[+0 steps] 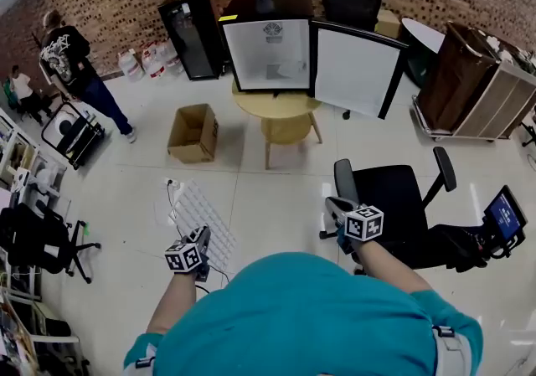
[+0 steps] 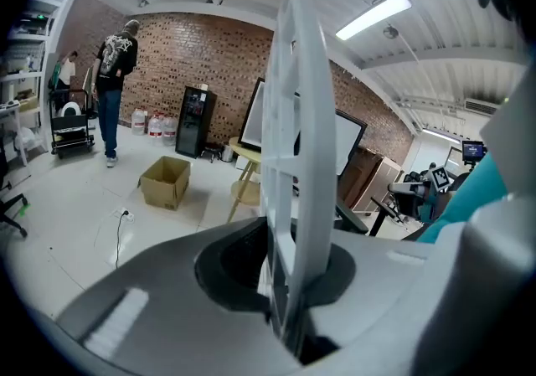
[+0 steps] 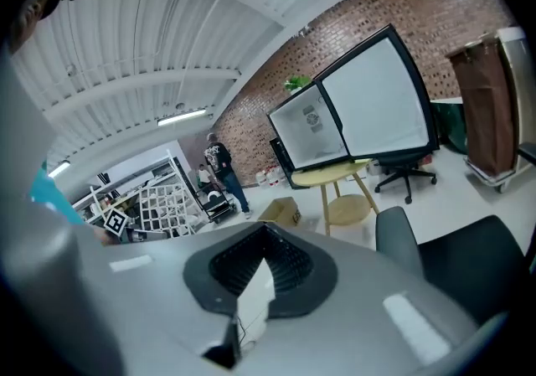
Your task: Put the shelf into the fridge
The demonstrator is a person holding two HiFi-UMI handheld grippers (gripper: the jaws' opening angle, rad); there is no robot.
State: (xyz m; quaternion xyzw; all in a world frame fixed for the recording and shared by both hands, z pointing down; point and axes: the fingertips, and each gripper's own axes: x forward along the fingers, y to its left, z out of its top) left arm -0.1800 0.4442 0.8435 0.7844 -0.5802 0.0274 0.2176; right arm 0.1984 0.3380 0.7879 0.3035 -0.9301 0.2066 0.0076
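Note:
A white grid shelf (image 1: pixel 201 215) hangs low over the floor at my left, and my left gripper (image 1: pixel 201 238) is shut on its near edge. In the left gripper view the shelf (image 2: pixel 297 115) stands edge-on, clamped between the jaws of the left gripper (image 2: pixel 289 261). The small fridge (image 1: pixel 270 52) sits on a round yellow table (image 1: pixel 280 110) ahead, its white door (image 1: pixel 356 69) swung open to the right. My right gripper (image 1: pixel 335 205) is raised at my right, apart from the shelf. Seen in its own view, the right gripper (image 3: pixel 255 274) is shut with nothing in it.
An open cardboard box (image 1: pixel 194 131) lies on the floor left of the table. A black office chair (image 1: pixel 402 207) stands close on my right. A person in black (image 1: pixel 71 60) stands far left by carts. A black cabinet (image 1: pixel 193 31) and a brown cart (image 1: pixel 469 81) flank the fridge.

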